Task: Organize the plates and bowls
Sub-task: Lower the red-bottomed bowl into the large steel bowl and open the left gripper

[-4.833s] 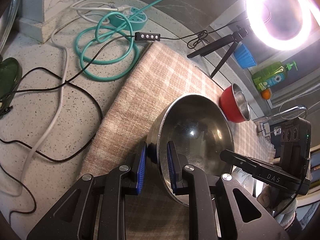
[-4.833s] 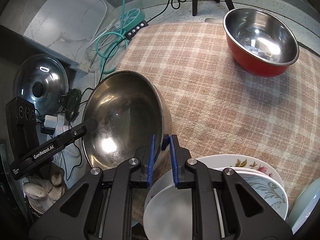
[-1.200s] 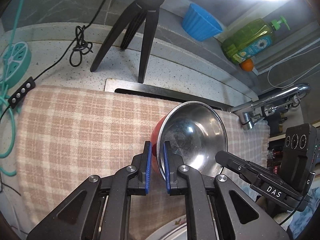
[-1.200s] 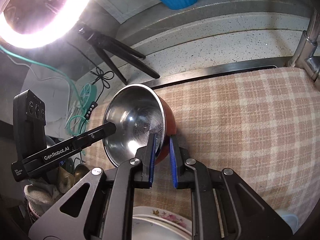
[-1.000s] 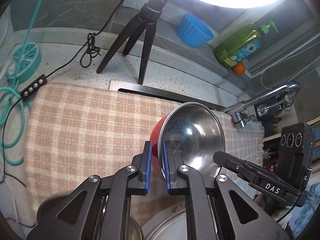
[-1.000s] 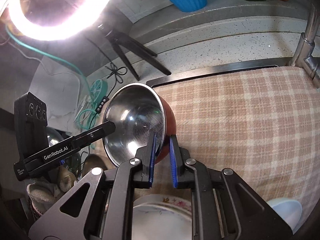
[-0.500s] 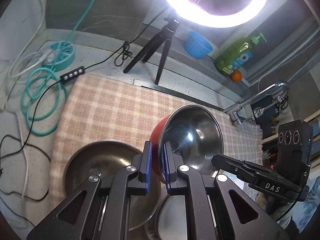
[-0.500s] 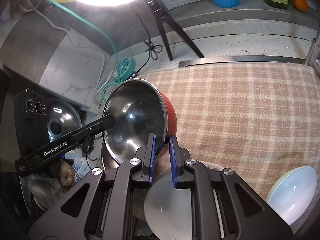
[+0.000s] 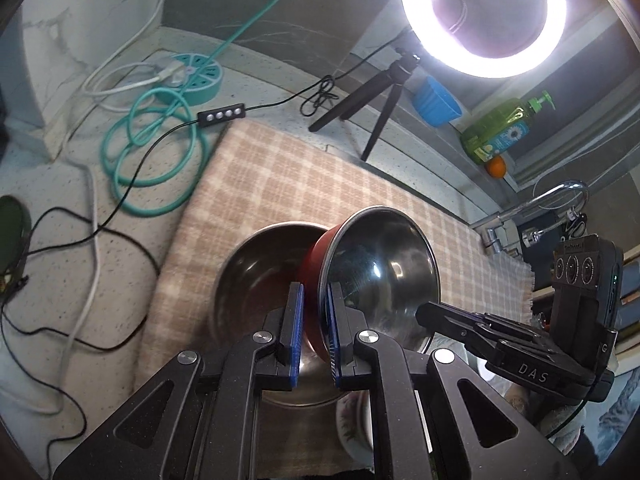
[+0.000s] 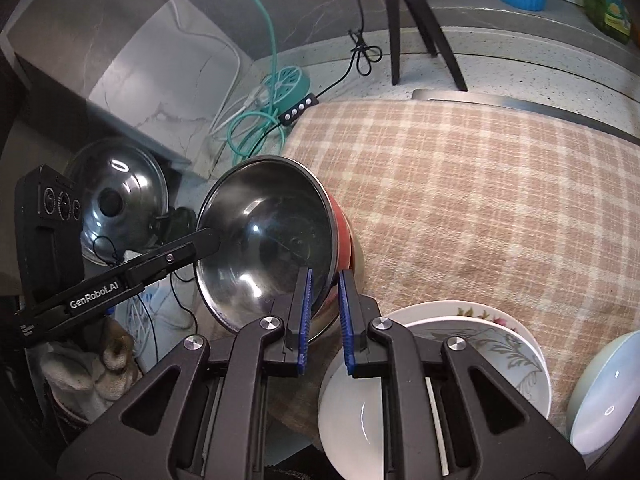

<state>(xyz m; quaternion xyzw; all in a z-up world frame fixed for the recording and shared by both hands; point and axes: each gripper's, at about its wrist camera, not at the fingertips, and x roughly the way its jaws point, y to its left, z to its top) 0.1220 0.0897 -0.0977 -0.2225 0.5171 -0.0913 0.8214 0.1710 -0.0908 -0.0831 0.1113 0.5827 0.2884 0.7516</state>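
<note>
Left gripper [image 9: 316, 332] clamped on the near rim of the red steel bowl [image 9: 380, 272], blue pads either side of the wall, one pad on the red outside and one on the steel inside. Right gripper [image 10: 323, 320] clamped on the opposite rim of the same red steel bowl [image 10: 272, 248]; each gripper shows in the other's view, reaching the bowl from the far side. Bowl is held tilted, off the cloth, its red underside hanging over a larger plain steel bowl [image 9: 256, 276] that sits on the plaid cloth [image 10: 480, 184]; whether the two bowls touch cannot be told. In the right wrist view, just beside the gripper, a stack of white plates: a plain white plate [image 10: 360, 412] on top, floral plates [image 10: 492, 344] under it, and a pale blue bowl [image 10: 604, 396] at the right edge. Cloth covers the speckled table [image 9: 80, 216]. Further out on the table: coiled teal cable [image 9: 156, 160] with a round teal power strip [image 9: 192, 76], black tripod [image 9: 376, 92] carrying a lit ring light [image 9: 484, 16], blue cup [image 9: 436, 100], green soap bottle [image 9: 500, 132], an orange [image 9: 497, 166], a faucet [image 9: 540, 200]. A steel pot lid [image 10: 116, 204] stands at the left in the right wrist view.
</note>
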